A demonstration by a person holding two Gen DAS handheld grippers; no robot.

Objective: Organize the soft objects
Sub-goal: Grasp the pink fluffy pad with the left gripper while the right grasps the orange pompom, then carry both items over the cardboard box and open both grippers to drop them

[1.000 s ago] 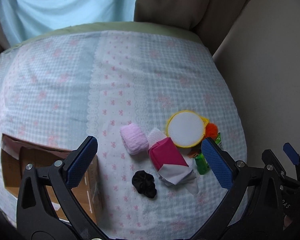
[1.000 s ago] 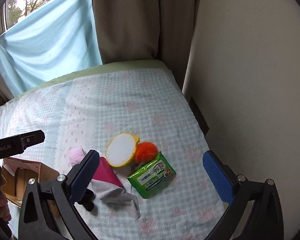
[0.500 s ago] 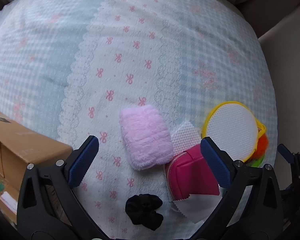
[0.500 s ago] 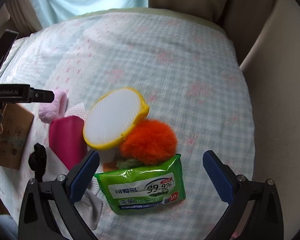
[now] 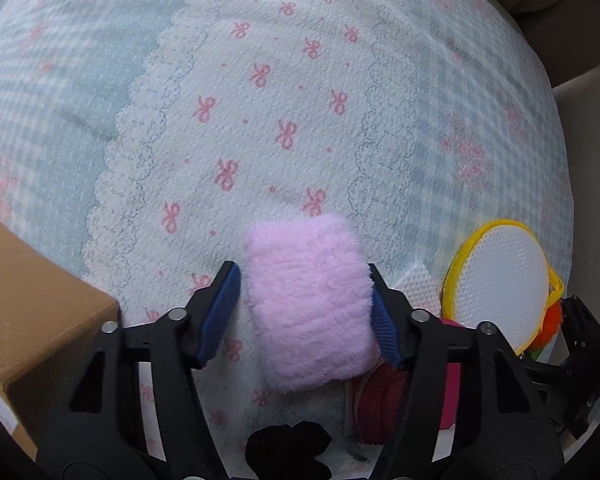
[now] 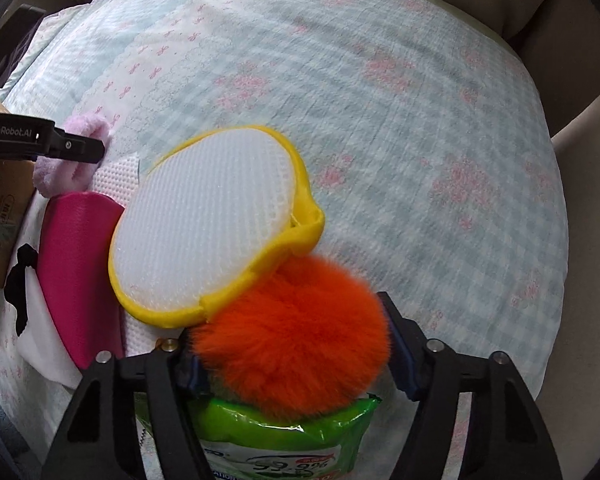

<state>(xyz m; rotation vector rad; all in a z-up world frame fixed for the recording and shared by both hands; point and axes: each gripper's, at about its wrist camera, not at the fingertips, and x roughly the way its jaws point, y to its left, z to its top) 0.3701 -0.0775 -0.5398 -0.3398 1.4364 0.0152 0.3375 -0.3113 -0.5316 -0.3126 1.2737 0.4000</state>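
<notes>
Down at the near edge of the bed a good deal is tucked out of sight: the black scrunchie (image 5: 286,446) is half lost behind the left gripper's frame, the magenta zip pouch (image 5: 380,400) shows only a strip from that side, and the green wipes packet (image 6: 276,436) is cut off at the bottom with its print barely readable. The left gripper (image 5: 306,312) has just been closing around the pink fluffy pad (image 5: 310,304); its right blue finger presses into the fur, while a thin gap shows at the left finger, so it is not clamped yet. The right gripper (image 6: 296,364) has likewise just been closing on the orange pompom (image 6: 296,338), whose fur swallows both blue pads, so I cannot tell whether they actually squeeze it. The pompom lies on the wipes packet, partly under the rim of the yellow-framed mesh puff (image 6: 208,220), which overlaps the pouch and a white waffle cloth (image 6: 118,178). A cardboard box (image 5: 28,300) stands just left of the left gripper, on the checked bedspread (image 5: 284,92) with pink bows. Beige curtain and wall crowd the right edge, blurred.
</notes>
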